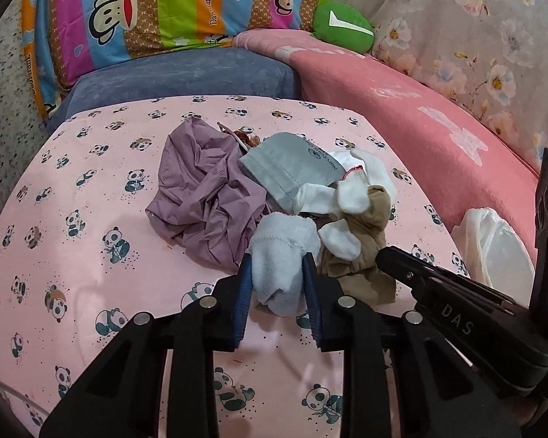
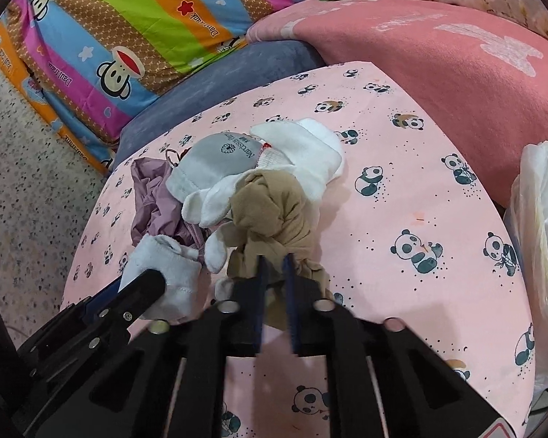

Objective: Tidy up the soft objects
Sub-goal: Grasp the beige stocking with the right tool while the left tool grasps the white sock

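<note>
In the left wrist view, the left gripper (image 1: 277, 266) is seen with its jaws pinching a pale blue sock (image 1: 279, 255), whose cuff bulges out ahead of the pads while its toe end sags between them onto the panda-print table (image 1: 91, 189). Directly beyond the jaws lies the rest of the heap: a crumpled mauve cloth (image 1: 201, 197) ahead and to the left, a grey pouch (image 1: 292, 168) further ahead, white socks (image 1: 347, 197) and a tan stocking (image 1: 361, 252) to the right, where the right gripper (image 1: 383, 255) is seen reaching in. In the right wrist view, the right gripper's jaws are brought close together on a fold of the tan stocking (image 2: 274, 219), most of which is bunched just ahead of the pads, touching the white socks (image 2: 310, 160); the blue sock (image 2: 171, 273) lies to the left, held by the other tool. The step in hand is judged to be the first picking-apart of the pile, both grasps being made but nothing yet lifted. The next move would call for the two pieces to be drawn apart and raised slowly, so that the tangled neighbours are not dragged along.
</note>
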Demonstrator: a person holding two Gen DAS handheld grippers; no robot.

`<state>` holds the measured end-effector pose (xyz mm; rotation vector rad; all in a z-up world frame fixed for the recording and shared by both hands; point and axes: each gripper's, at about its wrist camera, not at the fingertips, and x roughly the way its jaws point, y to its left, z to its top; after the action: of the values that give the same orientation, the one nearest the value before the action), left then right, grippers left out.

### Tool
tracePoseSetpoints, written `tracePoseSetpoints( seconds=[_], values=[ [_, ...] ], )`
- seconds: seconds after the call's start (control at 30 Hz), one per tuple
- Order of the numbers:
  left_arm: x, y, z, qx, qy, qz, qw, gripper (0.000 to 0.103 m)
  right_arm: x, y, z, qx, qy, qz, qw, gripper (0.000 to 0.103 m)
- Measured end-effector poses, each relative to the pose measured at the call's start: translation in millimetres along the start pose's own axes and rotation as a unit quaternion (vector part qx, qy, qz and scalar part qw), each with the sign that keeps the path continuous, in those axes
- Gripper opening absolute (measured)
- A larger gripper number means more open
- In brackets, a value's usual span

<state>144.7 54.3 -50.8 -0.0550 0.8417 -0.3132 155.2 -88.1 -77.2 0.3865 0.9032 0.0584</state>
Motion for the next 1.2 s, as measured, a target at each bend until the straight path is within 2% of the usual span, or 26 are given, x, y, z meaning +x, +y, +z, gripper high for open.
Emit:
tracePoseSetpoints(
  seconds=[0.27, 0.33, 0.37, 0.47, 0.53, 0.7, 0.77, 0.83, 0.9, 1.2],
  values=[
    [-18, -5, 2, 0.004, -0.018, 0.009, 0.9998, 0.026, -19, 4, -2, -0.008, -0.012, -0.021, 1.000, 0.005],
    [-21, -5, 2, 0.005, -0.020, 0.012, 0.9997, 0.026, -20, 3, -1, -0.006, -0.008, -0.018, 1.000, 0.023],
    [-23, -4, 3, 0.005, -0.023, 0.014, 0.9996, 0.026, -18, 4, 0, -0.008, -0.007, -0.015, 1.000, 0.027],
    [-26, -2, 5, 0.006, -0.027, 0.019, 0.9994, 0.026, -6, 5, 3, -0.013, 0.003, -0.017, 1.000, 0.030],
    [-26, 0, 7, 0.007, -0.029, 0.024, 0.9993, 0.026, 2, 5, 4, -0.014, 0.009, -0.021, 1.000, 0.038],
    [-25, 6, 10, 0.008, -0.030, 0.031, 0.9990, 0.026, 24, 6, 4, -0.006, 0.023, -0.020, 0.999, 0.044],
    [-24, 8, 11, 0.006, -0.028, 0.033, 0.9990, 0.026, 28, 5, 3, 0.001, 0.029, -0.014, 0.999, 0.042],
    [-24, 7, 11, 0.005, -0.029, 0.034, 0.9990, 0.026, 28, 5, 2, 0.000, 0.029, -0.008, 1.000, 0.033],
    [-24, 8, 11, 0.005, -0.028, 0.034, 0.9990, 0.026, 22, 8, 0, -0.009, 0.024, -0.010, 1.000, 0.029],
    [-41, -22, 8, 0.029, -0.044, 0.032, 0.9981, 0.026, -38, 1, -11, -0.003, -0.024, -0.005, 1.000, 0.028]
  ],
)
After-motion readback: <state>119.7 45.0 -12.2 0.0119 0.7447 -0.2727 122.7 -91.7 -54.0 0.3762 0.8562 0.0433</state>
